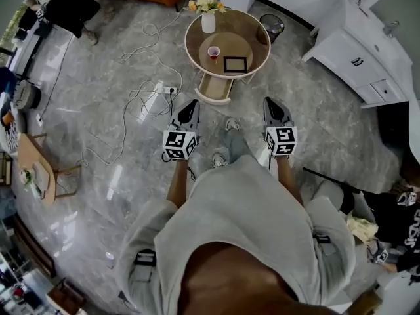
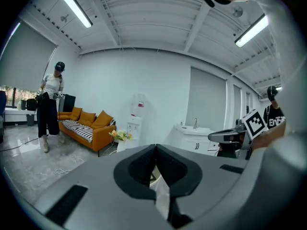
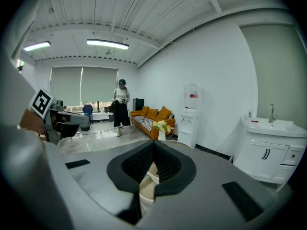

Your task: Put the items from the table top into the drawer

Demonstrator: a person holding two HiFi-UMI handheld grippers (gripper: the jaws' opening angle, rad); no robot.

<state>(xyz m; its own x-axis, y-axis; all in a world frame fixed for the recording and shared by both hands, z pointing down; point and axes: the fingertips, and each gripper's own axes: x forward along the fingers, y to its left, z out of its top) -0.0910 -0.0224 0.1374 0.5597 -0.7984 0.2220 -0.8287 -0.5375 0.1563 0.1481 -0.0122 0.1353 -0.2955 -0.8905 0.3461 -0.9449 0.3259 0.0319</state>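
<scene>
Round table (image 1: 257, 37): white flower vase (image 1: 208, 21), red cup (image 1: 214, 52), black frame (image 1: 235, 63) on top; drawer (image 1: 215, 89) open.

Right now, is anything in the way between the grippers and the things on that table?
Nothing visible. Only floor separates the left gripper and right gripper from the table. Its drawer hangs open below the cup and frame.

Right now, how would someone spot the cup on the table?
Find the round table ahead of the person, its drawer pulled open. On top, left of the black frame and in front of the white vase, stands the cup. It alone is small and red.
</scene>
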